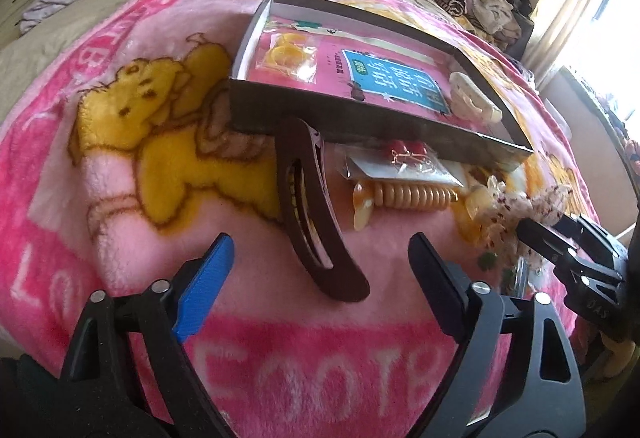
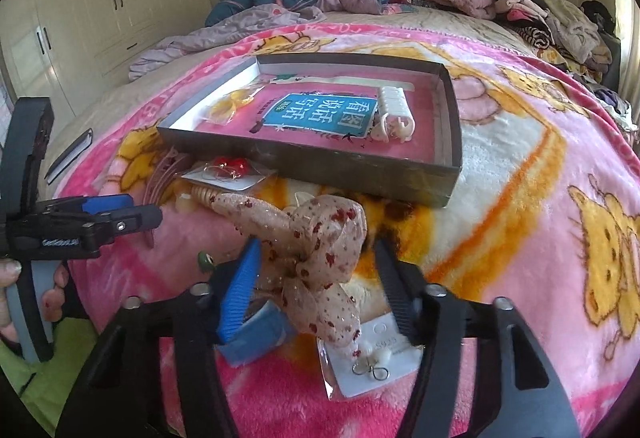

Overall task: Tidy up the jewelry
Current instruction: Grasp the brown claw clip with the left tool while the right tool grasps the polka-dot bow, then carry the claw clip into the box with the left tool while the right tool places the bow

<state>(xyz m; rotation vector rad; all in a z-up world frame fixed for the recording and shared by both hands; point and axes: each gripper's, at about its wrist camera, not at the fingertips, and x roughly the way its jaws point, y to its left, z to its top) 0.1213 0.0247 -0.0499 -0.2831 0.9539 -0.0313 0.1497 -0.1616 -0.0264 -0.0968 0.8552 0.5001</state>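
Note:
A dark brown hair clip lies on the pink blanket, its near end between the fingers of my open left gripper, untouched by the pads. A sheer beige bow with red specks sits between the jaws of my right gripper. The jaws stand narrow; the blue pad brushes the fabric and a small gap shows at the black pad. A grey cardboard tray holds a pink book, a white claw clip and bagged yellow pieces.
Red earrings on a bagged card and a tan ribbed clip lie by the tray's near wall. A pearl earring card, a blue block and a green bead lie under my right gripper. Piled clothes crowd the far bed.

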